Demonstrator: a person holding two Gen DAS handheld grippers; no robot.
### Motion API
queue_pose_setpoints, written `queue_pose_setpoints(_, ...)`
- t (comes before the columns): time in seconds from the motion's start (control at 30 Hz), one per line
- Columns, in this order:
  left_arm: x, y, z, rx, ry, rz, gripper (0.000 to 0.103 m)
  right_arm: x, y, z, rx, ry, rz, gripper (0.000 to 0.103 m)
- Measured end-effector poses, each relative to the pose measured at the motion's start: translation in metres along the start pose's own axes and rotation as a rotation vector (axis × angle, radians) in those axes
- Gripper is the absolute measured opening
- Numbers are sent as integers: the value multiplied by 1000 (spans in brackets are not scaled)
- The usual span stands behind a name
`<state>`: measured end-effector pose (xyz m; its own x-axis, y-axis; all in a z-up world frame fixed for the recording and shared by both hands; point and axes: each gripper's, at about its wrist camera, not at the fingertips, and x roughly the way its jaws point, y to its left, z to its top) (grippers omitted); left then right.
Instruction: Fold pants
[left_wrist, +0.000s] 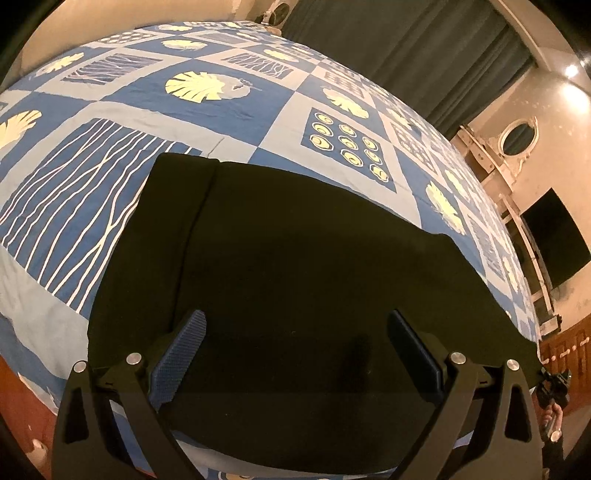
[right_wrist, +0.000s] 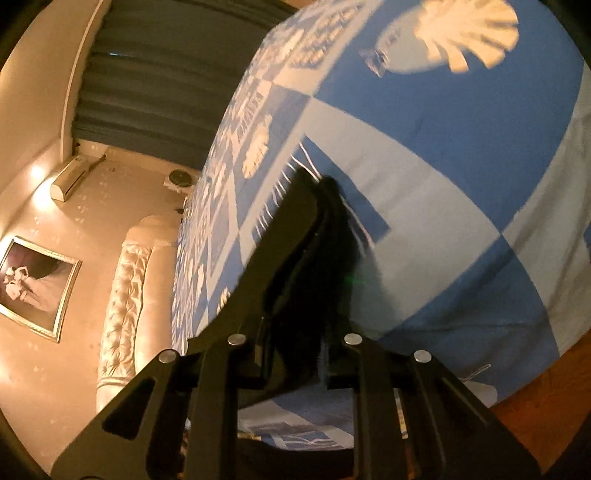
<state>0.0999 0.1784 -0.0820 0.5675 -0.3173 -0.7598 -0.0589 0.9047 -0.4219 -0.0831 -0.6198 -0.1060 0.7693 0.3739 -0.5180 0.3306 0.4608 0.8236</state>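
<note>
Lying flat on the blue-and-white patchwork bedspread w/ leaf prints (left_wrist: 236, 107), the black fabric pants (left_wrist: 295, 258) are seen spread across the near part of the bed. The left gripper (left_wrist: 295, 325) is held just above them, fingers spread wide, nothing between. In the right wrist view, the right gripper (right_wrist: 321, 199) is pressed together, a bunched edge of the pants (right_wrist: 332, 266) pinched between its fingers, over the bedspread. A cream tufted headboard (right_wrist: 122, 295) is seen at the far left.
</note>
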Motion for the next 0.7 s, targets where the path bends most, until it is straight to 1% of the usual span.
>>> queue_pose_setpoints(0.13, -1, 3, 3, -29, 3, -14, 97, -8, 42, 2, -51, -37, 25, 17)
queue_pose_setpoints(0.33, -3, 6, 4, -77, 6, -32, 97, -8, 131, -14, -193, -41, 111, 17)
queue_pose_setpoints(0.37, -3, 6, 4, -79, 5, -33, 97, -3, 152, -18, -226, -37, 120, 17)
queue_pose_setpoints(0.47, -3, 5, 4, -66, 7, -27, 97, 14, 201, -36, -309, -12, 150, 17)
queue_pose_setpoints(0.53, -3, 2, 3, -39, 13, -15, 97, 28, 226, -48, -353, 7, 163, 17)
queue_pose_setpoints(0.6, -3, 0, 2, -20, 16, -3, 97, 48, 250, -66, -396, 48, 184, 17)
queue_pose_setpoints(0.7, -2, -3, 1, 5, 21, 15, 97, 85, 280, -97, -467, 108, 176, 17)
